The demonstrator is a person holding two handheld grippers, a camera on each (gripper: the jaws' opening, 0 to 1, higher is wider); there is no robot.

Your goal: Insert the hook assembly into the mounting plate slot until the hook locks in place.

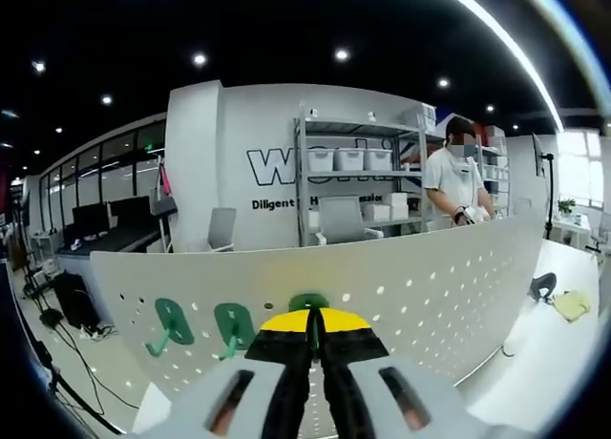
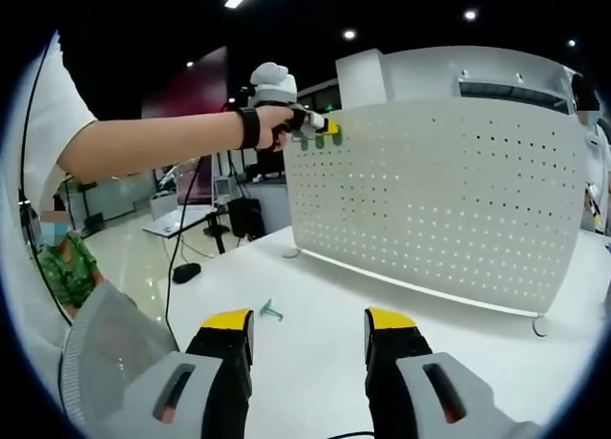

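A green hook (image 1: 308, 303) sits pinched between the closed jaws of the left gripper (image 1: 315, 336), pressed against the top edge of the white pegboard (image 1: 430, 286). Two more hooks (image 1: 175, 323) (image 1: 233, 326) hang on the board just to its left. In the right gripper view, an outstretched arm holds the left gripper (image 2: 326, 127) at the board's (image 2: 449, 200) upper corner, while the right gripper (image 2: 309, 336) hovers over the white table (image 2: 315, 296), jaws apart and holding nothing. A spare hook (image 2: 271, 311) lies on the table near its left jaw.
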